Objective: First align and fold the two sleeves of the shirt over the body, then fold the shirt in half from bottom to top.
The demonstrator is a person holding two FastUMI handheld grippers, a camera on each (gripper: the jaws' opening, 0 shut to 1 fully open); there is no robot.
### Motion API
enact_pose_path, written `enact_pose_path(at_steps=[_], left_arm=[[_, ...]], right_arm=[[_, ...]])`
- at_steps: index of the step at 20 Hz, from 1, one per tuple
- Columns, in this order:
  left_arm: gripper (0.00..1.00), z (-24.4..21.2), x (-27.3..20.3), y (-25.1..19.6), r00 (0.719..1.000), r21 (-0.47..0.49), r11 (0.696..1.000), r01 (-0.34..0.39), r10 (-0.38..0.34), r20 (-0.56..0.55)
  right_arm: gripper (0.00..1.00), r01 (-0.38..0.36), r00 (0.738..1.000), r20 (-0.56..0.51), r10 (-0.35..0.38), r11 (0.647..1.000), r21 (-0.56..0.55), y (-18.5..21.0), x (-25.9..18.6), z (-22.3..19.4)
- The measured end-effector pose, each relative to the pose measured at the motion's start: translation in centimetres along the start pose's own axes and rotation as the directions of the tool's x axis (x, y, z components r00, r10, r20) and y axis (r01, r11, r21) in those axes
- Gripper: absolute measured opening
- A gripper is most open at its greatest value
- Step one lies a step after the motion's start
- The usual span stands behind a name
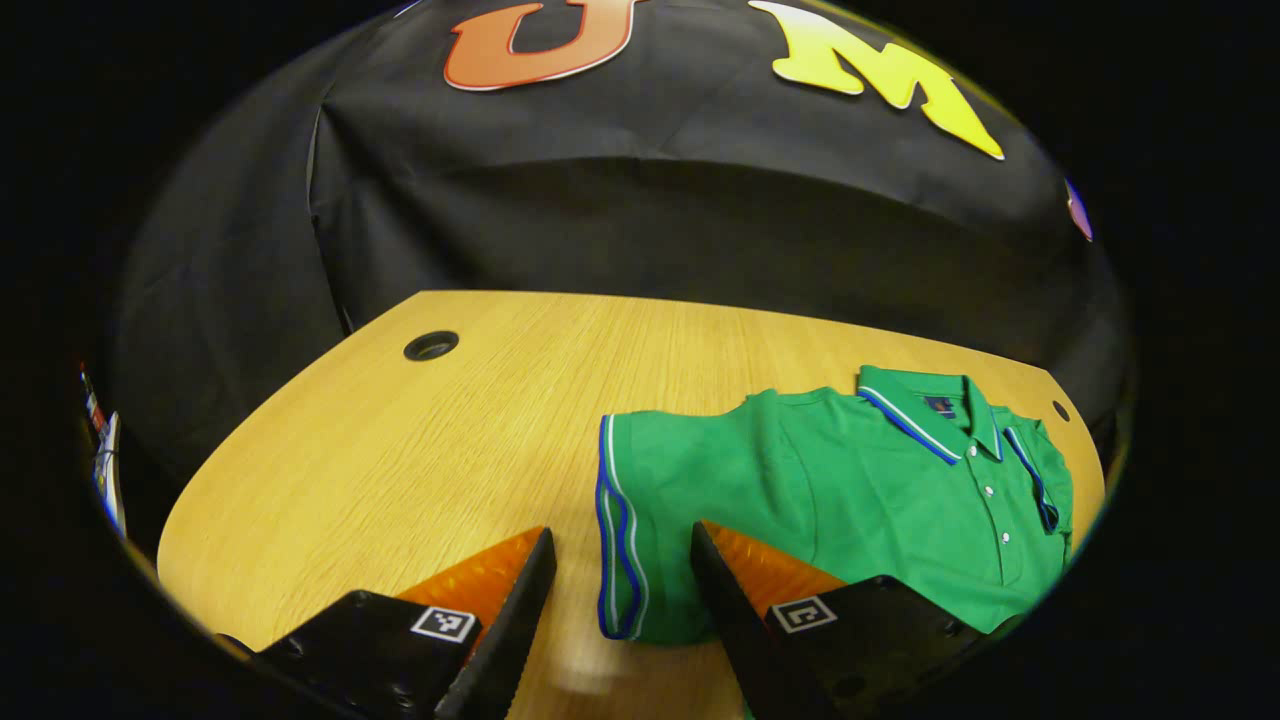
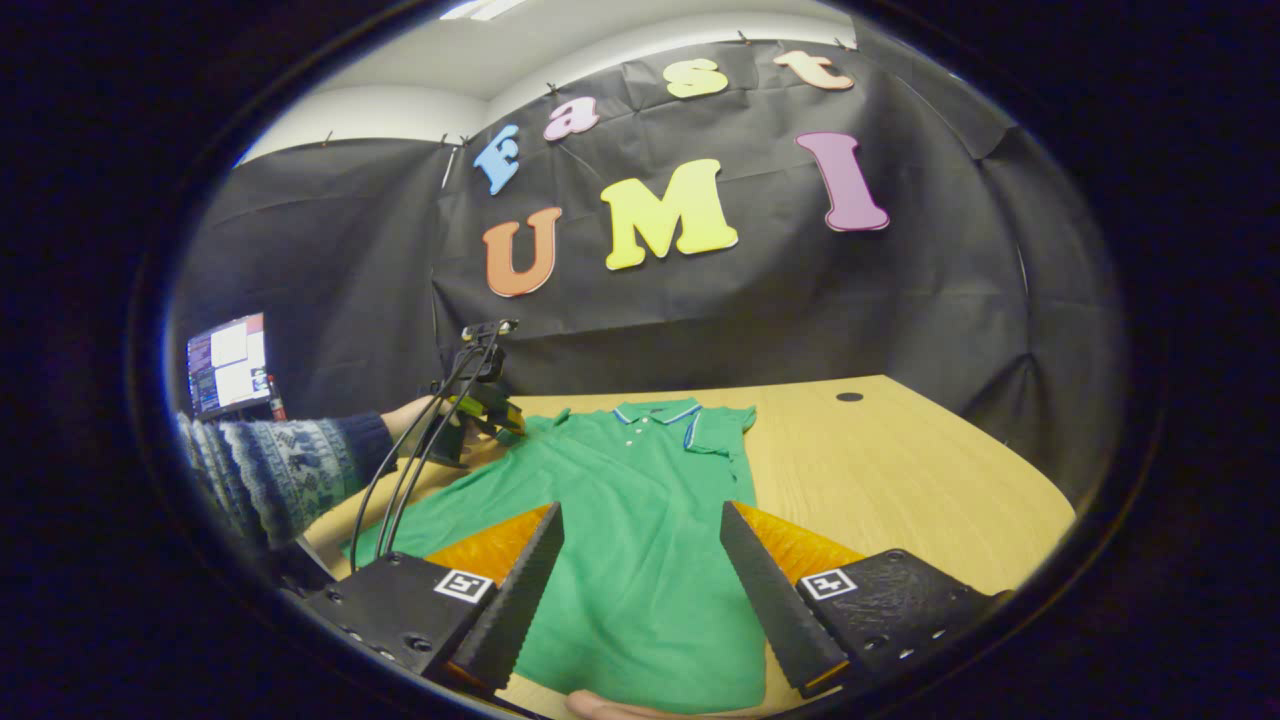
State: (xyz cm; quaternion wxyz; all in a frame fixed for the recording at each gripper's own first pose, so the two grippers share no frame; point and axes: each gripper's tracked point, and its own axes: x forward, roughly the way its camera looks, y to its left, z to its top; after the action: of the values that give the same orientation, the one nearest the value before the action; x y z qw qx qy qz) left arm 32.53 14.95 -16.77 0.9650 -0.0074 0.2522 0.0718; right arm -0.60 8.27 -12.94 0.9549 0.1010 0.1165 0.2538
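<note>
left gripper (image 1: 622,585) fingers wide — astride sleeve cuff (image 1: 618,530) | right gripper (image 2: 640,580) fingers wide — over shirt (image 2: 640,520) hem

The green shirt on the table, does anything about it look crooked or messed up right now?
Nothing looks damaged. The green polo shirt lies flat on the wooden table, collar at the far end. One sleeve is already folded in beside the collar, while the other sleeve is spread out flat, its striped cuff between the open fingers of the left hand-held gripper.
</note>
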Motion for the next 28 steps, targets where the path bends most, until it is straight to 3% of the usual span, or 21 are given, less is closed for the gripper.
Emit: enact_pose_path(at_steps=[2, 3, 4, 5, 6, 7, 9, 11, 16, 19, 20, 21, 22, 23, 24, 25, 28], left_arm=[[0.81, -0.1, 0.6, -0.5, 0.999, -0.061, 0.998, 0.027, -0.029, -0.033], [0.67, 0.3, 0.7, -0.4, 1.0, -0.065, 0.998, 0.022, -0.023, -0.018], [0.65, 0.1, 1.1, -0.6, 0.999, -0.063, 0.998, 0.029, -0.031, -0.024], [0.49, -0.2, 0.8, -0.5, 0.999, -0.05, 0.999, 0.016, -0.018, -0.035], [0.43, -0.2, 1.1, -0.2, 0.999, -0.039, 0.999, 0.005, -0.007, -0.04], [0.3, -0.1, 1.0, -0.2, 0.999, -0.037, 0.999, 0.001, -0.002, -0.041], [0.14, -0.3, 0.7, 0.1, 0.998, -0.02, 0.999, -0.03, 0.029, -0.059], [0.1, -0.2, 0.1, -0.1, 0.995, 0.025, 0.998, -0.066, 0.068, -0.073], [0.1, 2.3, -1.0, -2.5, 0.996, 0.093, 0.992, -0.085, 0.087, -0.014], [0.1, 3.1, -1.9, -5.3, 0.998, 0.114, 0.991, -0.069, 0.068, 0.016], [0.1, 3.5, -2.3, -7.3, 0.999, 0.111, 0.993, -0.029, 0.026, 0.033], [0.13, 4.5, -3.2, -9.9, 0.996, 0.103, 0.994, 0.046, -0.054, 0.07], [0.25, 5.4, -4.7, -12.8, 0.98, 0.082, 0.985, 0.151, -0.16, 0.117], [0.5, 6.3, -6.4, -15.3, 0.958, 0.063, 0.972, 0.228, -0.236, 0.162], [0.75, 6.6, -7.6, -16.6, 0.948, 0.054, 0.965, 0.256, -0.261, 0.18], [1.0, 6.7, -8.5, -16.8, 0.953, 0.065, 0.971, 0.23, -0.238, 0.187], [1.0, 7.4, -11.6, -16.4, 0.958, 0.144, 0.979, 0.147, -0.177, 0.224]], right_arm=[[0.96, -0.015, 1.0, -0.016, 0.015, 1.0, -0.001, 0.6, 0.1, -0.7], [0.96, -0.017, 1.0, -0.027, 0.017, 1.0, -0.005, 0.6, 0.2, -1.1], [0.96, -0.017, 0.999, -0.033, 0.016, 1.0, -0.007, 0.6, 0.3, -1.2], [0.95, -0.014, 0.999, -0.032, 0.014, 1.0, -0.005, 0.6, 0.3, -1.3], [0.92, -0.013, 0.999, -0.03, 0.013, 1.0, -0.002, 0.5, 0.4, -1.2], [0.95, -0.008, 0.999, -0.033, 0.008, 1.0, 0.001, 0.4, 0.5, -1.4], [0.96, 0.005, 0.999, -0.036, -0.005, 1.0, 0.009, -0.2, 0.6, -1.4], [0.95, 0.029, 0.999, -0.039, -0.029, 1.0, 0.011, -0.9, 0.7, -1.5], [0.96, 0.055, 0.996, -0.067, -0.053, 0.998, 0.028, -1.7, 0.9, -2.4], [0.95, 0.063, 0.996, -0.066, -0.062, 0.998, 0.019, -1.6, 0.7, -2.4], [0.92, 0.065, 0.996, -0.062, -0.064, 0.998, 0.011, -1.6, 0.6, -2.3], [0.92, 0.07, 0.996, -0.057, -0.07, 0.998, 0.003, -1.6, 0.5, -2.2], [0.95, 0.078, 0.995, -0.055, -0.078, 0.997, -0.004, -1.7, 0.3, -2.2], [0.96, 0.086, 0.995, -0.054, -0.086, 0.996, -0.008, -1.6, 0.0, -2.3], [0.96, 0.092, 0.994, -0.055, -0.092, 0.996, -0.01, -1.6, -0.2, -2.3], [0.96, 0.098, 0.994, -0.055, -0.099, 0.995, -0.01, -1.6, -0.4, -2.3], [0.96, 0.112, 0.993, -0.043, -0.113, 0.994, -0.008, -1.4, -1.4, -1.8]])
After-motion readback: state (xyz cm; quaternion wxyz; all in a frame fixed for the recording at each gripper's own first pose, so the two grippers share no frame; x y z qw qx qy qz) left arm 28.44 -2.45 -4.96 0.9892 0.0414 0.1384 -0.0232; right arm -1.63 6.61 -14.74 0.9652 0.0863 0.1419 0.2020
